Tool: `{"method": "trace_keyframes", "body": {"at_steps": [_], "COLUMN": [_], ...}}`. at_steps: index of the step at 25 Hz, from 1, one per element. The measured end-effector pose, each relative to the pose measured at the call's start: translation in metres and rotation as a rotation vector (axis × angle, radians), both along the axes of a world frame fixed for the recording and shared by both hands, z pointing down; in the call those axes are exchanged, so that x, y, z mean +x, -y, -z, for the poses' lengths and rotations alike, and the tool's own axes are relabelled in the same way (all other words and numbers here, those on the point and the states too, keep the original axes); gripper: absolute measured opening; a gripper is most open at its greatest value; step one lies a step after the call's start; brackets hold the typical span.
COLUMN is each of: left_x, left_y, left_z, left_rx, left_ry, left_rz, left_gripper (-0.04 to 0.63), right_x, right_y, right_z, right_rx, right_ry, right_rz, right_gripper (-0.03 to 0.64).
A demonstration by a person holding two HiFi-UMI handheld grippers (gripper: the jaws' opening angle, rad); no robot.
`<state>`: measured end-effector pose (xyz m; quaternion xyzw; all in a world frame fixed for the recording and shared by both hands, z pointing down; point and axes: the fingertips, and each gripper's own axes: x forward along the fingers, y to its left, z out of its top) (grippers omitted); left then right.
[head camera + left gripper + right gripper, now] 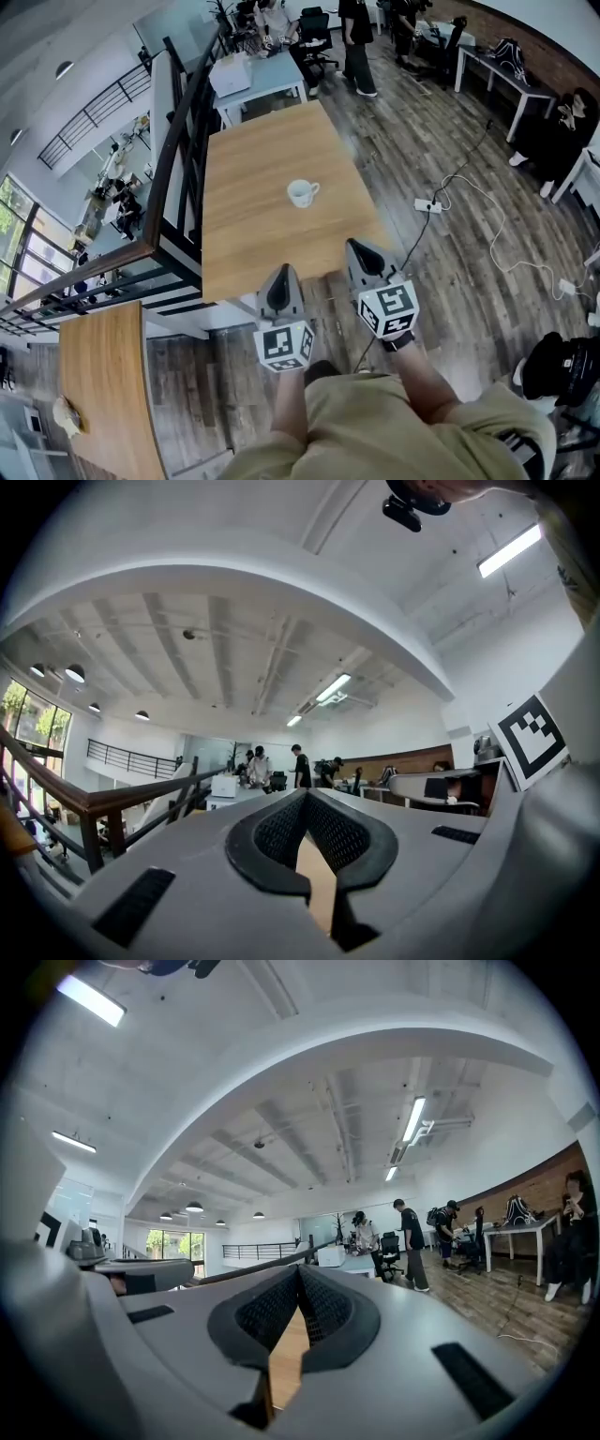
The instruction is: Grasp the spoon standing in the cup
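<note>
A white cup (302,193) stands near the middle of the long wooden table (253,169), its handle to the right. I cannot make out a spoon in it from here. Both grippers hover at the table's near edge, well short of the cup. The left gripper (280,273) is shut with nothing in it, and in the left gripper view (306,797) its pads meet at the tip. To its right, the right gripper (359,247) is also shut and empty, its pads closed together (298,1271). Both gripper views point too high and miss the cup.
A dark stair railing (178,122) runs along the table's left side. A white box (231,73) sits on a pale table beyond. People (355,37) stand at the back. A power strip (428,204) and cables lie on the floor to the right.
</note>
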<state>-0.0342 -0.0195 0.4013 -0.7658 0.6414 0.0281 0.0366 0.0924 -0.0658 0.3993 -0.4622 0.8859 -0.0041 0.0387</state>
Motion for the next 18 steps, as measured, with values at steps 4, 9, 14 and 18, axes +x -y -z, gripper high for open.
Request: {"method": "trace_keyframes", "body": {"at_steps": [4, 9, 14, 18], "left_x": [-0.010, -0.020, -0.033, -0.050], "left_y": [0.014, 0.056, 0.118, 0.164], "left_z": [-0.004, -0.008, 0.005, 0.022], "left_rx": [-0.004, 0.011, 0.024, 0.060], "left_ry": [-0.009, -0.027, -0.044, -0.049], "left_rz": [0.012, -0.014, -0.064, -0.106], "left_gripper": [0.005, 0.005, 0.005, 0.005], "right_x": [-0.012, -0.025, -0.047, -0.070], "right_y": [0.010, 0.040, 0.091, 0.128], "right_z": [0.000, -0.002, 0.010, 0.026], "right_rx": [0.018, 0.034, 0.041, 0.080], "right_ry": [0.010, 0.025, 0.011, 0.003], "right_rz": [0.016, 0.004, -0.019, -0.040], "right_gripper": [0.014, 0.014, 0.014, 0.014]}}
